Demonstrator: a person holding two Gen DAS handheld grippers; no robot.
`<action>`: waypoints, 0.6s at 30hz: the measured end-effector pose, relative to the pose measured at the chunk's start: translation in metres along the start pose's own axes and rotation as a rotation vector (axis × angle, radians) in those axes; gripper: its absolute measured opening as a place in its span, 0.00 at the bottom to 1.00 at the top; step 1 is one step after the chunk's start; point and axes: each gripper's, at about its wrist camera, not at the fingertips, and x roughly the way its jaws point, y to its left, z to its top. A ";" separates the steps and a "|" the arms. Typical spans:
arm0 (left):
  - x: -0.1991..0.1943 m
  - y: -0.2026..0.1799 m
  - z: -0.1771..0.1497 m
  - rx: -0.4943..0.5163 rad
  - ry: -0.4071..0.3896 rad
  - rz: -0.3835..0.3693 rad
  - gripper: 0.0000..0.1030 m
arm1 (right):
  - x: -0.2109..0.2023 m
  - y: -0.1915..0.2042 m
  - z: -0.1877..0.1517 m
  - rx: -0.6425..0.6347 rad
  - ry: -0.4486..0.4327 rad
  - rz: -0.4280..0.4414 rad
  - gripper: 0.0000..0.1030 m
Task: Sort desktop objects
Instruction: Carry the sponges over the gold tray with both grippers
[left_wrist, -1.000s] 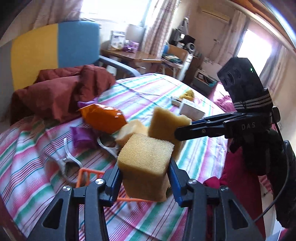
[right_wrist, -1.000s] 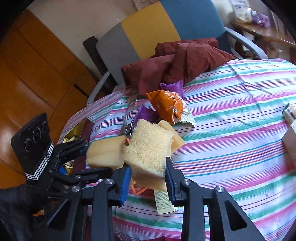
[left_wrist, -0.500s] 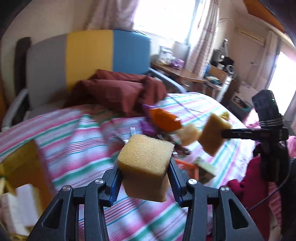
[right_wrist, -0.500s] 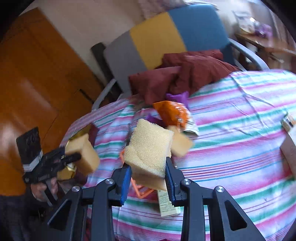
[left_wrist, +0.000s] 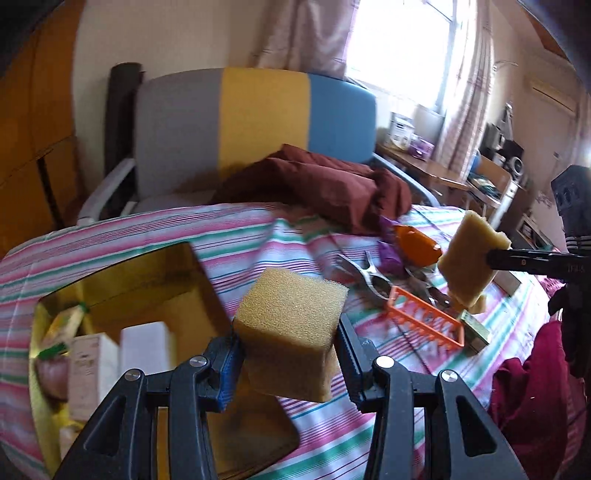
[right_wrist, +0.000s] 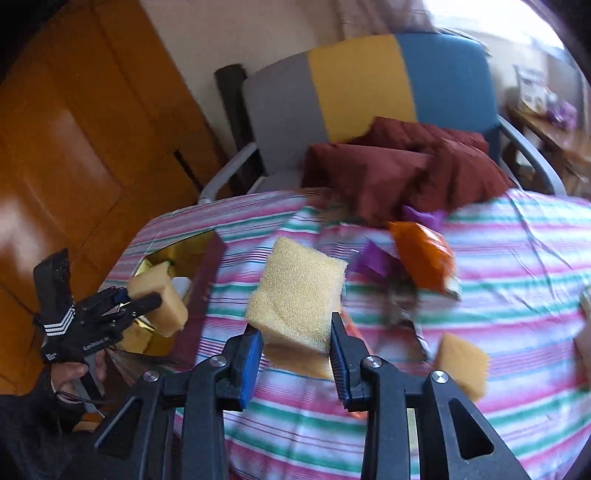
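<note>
Foam sponge block (left_wrist: 290, 332) clamped in the left gripper (left_wrist: 290, 363) has swung to the gold box (left_wrist: 122, 295) at nine o'clock — drop-off looks near — while the right gripper (right_wrist: 295, 354) grips its own sponge (right_wrist: 295, 295).

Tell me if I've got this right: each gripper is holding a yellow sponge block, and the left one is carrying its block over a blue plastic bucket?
Nearly. Each gripper does hold a sponge: the left gripper its sponge block, the right gripper its own sponge. But the container is no blue bucket: it is a gold-lined box with cartons inside, as the left wrist view shows.
</note>
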 end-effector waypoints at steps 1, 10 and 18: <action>-0.003 0.004 -0.001 -0.009 -0.005 0.010 0.45 | 0.006 0.009 0.003 -0.012 0.007 0.003 0.33; -0.020 0.066 -0.015 -0.129 -0.010 0.121 0.46 | 0.084 0.095 0.024 -0.110 0.085 0.086 0.34; -0.032 0.117 -0.028 -0.220 -0.011 0.212 0.46 | 0.147 0.163 0.038 -0.156 0.125 0.150 0.34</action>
